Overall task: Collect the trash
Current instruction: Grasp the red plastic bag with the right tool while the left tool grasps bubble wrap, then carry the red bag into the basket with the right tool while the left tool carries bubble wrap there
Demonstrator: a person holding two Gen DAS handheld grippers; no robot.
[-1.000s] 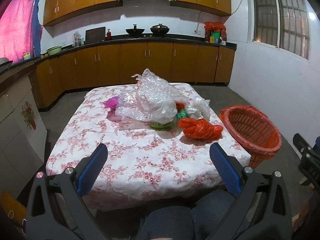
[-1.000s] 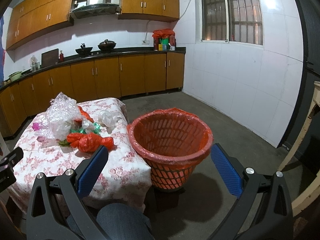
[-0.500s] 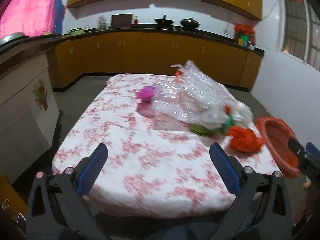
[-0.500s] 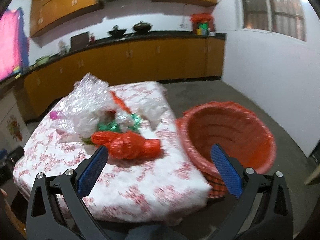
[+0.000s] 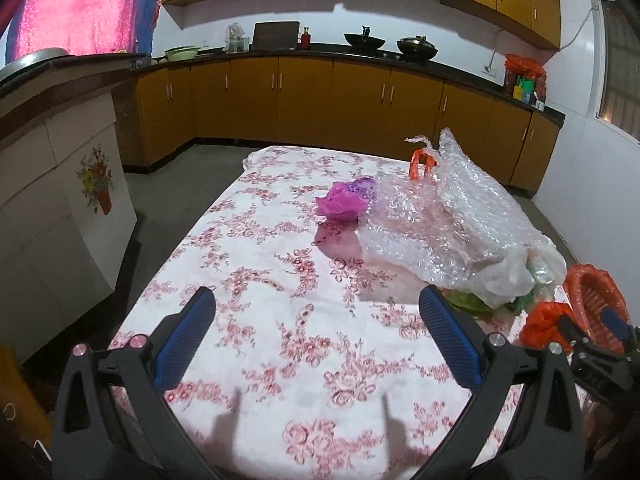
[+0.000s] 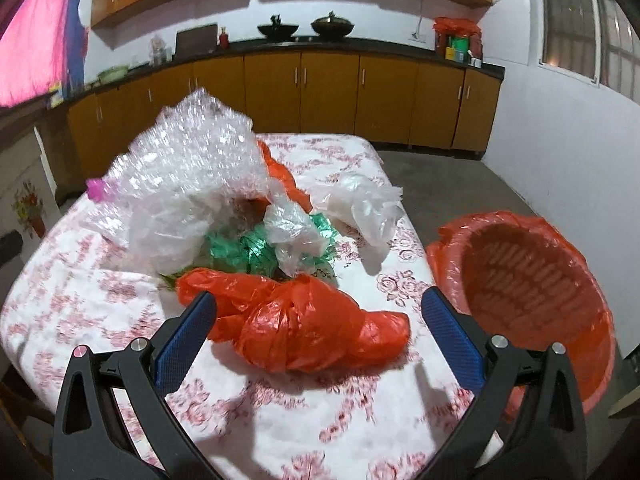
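From the left wrist view, the left hand-held gripper (image 5: 316,322) is hovering over the near part of the table (image 5: 260,264), its blue fingers (image 5: 186,334) spread wide apart and holding nothing. The trash is lying towards two o'clock from it: a big crumple of bubble wrap (image 5: 448,216), with a pink wad (image 5: 342,202) touching its ten o'clock edge. At four o'clock the other gripper is just showing beside an orange bag (image 5: 540,326) and the rim of the orange basket (image 5: 596,292). I judge this hand is only getting into position; nothing is picked up yet.

From the right wrist view, the right hand-held gripper (image 6: 318,326) is hanging with its jaws wide apart around the near end of the orange plastic bag (image 6: 304,320), not yet closing on it. Beyond, at twelve o'clock, green foil scraps (image 6: 248,246), clear plastic bags (image 6: 360,204) and the bubble wrap (image 6: 192,148) are piling together. The lined orange basket (image 6: 532,280) is standing off the table's edge at three o'clock. The next move, I reckon, calls for squeezing shut on the orange bag, then swinging it right and over the basket mouth.

No brand, label or writing is readable in either view.
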